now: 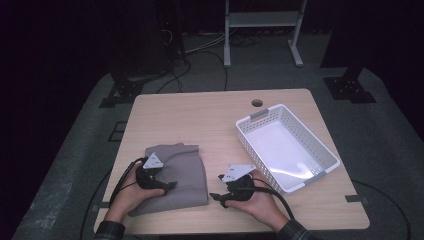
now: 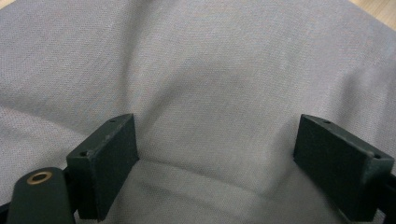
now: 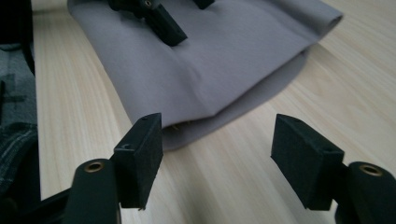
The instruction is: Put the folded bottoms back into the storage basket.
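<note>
Both tongs, left [image 1: 167,185] and right [image 1: 216,187], gaping empty over soft folded grey cloth [image 1: 182,177], woodgrain table [image 1: 200,120].

Both black grippers, left gripper [image 1: 167,185] and right gripper [image 1: 216,187], carry grey three-cornered plates, brass-ringed screws, trailing black cables; plaid sleeve cuffs.

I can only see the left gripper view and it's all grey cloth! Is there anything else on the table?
Observer: Yes, a white basket stands on the table's right side, apart from the grey cloth.
Operator: Is anything in it?
Observer: No, the high view shows its bottom bare.
Operator: Where's the other gripper?
Observer: The right gripper is beside the cloth, over bare wood, jaws open and pointing at the cloth's folded edge.
</note>
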